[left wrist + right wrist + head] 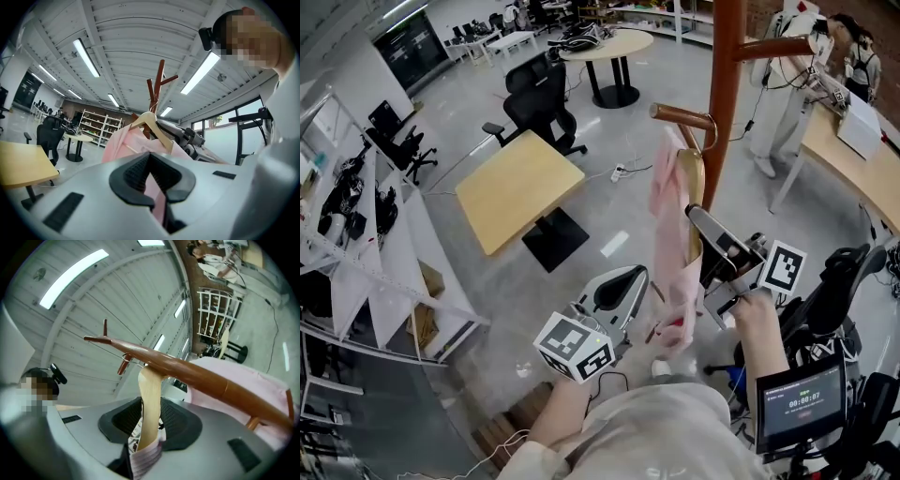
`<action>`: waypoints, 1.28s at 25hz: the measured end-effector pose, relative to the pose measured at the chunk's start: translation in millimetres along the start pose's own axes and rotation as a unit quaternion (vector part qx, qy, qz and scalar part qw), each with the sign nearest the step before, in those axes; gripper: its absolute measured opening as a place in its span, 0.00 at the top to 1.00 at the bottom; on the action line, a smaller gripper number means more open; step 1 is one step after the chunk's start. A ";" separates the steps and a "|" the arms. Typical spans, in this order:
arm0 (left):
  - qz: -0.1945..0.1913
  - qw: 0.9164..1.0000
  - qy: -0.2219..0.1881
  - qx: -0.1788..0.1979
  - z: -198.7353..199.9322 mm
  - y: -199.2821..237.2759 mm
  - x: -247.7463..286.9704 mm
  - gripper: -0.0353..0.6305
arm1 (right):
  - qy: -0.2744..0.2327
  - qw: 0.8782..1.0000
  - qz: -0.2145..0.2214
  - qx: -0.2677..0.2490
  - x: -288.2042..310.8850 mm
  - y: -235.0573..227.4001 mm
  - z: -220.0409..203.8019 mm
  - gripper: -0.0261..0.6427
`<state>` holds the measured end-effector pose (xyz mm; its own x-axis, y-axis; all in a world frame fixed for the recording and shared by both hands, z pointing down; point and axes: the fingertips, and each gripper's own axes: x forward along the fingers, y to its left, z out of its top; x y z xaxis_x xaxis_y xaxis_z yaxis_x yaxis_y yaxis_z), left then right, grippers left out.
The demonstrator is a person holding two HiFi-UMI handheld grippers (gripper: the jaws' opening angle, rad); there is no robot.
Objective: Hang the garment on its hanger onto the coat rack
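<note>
A pink garment [668, 234] hangs on a pale wooden hanger [691, 178] beside the brown coat rack pole [727, 66]. The hanger's metal hook [123, 363] sits at a rack peg [684, 116], which crosses the right gripper view as a brown bar [197, 376]. My right gripper [697, 219] is shut on the hanger's wooden arm [149, 413], with the pink collar caught below it. My left gripper [639, 277] is lower and left of the garment, shut on a strip of pink fabric [158, 201]. The hanger [152, 124] and pole [158, 84] rise beyond it.
A square wooden table [517, 187] and a black office chair [539, 98] stand left of the rack. A round table [609, 47] is farther back. A curved desk [839, 150] with a person [853, 47] lies right. White shelves [356, 272] line the left; a small screen [800, 398] sits near me.
</note>
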<state>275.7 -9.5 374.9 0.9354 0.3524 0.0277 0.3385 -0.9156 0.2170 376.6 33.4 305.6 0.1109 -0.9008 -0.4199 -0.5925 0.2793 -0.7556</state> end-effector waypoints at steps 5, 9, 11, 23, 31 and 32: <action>-0.010 1.000 0.002 -0.006 -2.3 -1.9 6.1 0.94 | -0.011 0.997 -0.031 -0.070 -19.1 1.2 11.8 0.80; -0.024 1.000 0.005 -0.008 -3.7 -6.1 12.9 0.94 | -0.043 0.994 -0.050 -0.087 -37.0 0.6 21.8 0.80; -0.033 0.999 0.006 -0.009 -4.7 -8.0 16.8 0.94 | -0.060 0.993 -0.059 -0.086 -47.2 -1.1 28.0 0.80; -0.072 0.997 0.006 -0.024 -4.6 -23.8 23.5 0.94 | -0.117 0.977 -0.111 -0.139 -93.5 29.7 45.4 0.80; -0.068 0.997 -0.023 -0.028 10.1 -21.7 4.4 0.94 | -0.112 0.968 -0.099 -0.204 -77.8 77.4 40.7 0.80; -0.064 0.997 -0.029 -0.025 14.1 -20.9 -0.4 0.94 | -0.109 0.967 -0.092 -0.212 -72.1 85.6 39.4 0.80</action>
<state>269.7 6.8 356.6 0.8895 0.4531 -0.0593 0.4518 -0.8523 0.2634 349.4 135.4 251.4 0.3827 -0.8181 -0.4291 -0.8160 -0.0816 -0.5722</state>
